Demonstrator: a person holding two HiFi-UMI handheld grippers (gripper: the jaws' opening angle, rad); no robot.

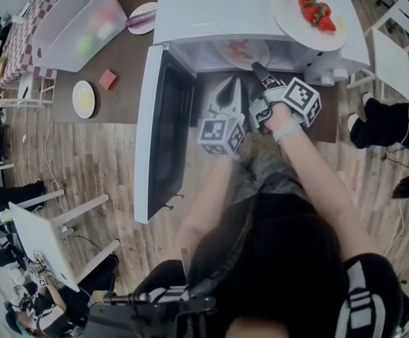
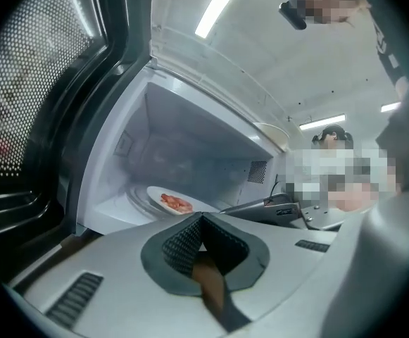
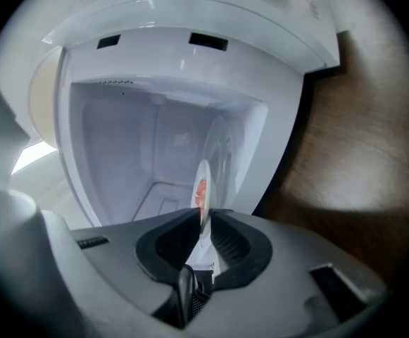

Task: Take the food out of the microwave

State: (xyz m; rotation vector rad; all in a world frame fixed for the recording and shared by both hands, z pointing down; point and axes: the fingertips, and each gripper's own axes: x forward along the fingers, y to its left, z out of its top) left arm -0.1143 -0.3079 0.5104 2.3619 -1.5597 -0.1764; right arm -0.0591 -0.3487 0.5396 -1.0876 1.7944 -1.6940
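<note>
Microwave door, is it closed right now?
No, the microwave door stands swung wide open at the left, so the plate inside is in plain sight.

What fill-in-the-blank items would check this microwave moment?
The microwave door stands ____.
The right hand-held gripper grips the plate that sits ____ the microwave.
The left hand-held gripper holds ____.
A second plate lies on ____ of the microwave.
Missing words: open; inside; nothing; top.
</note>
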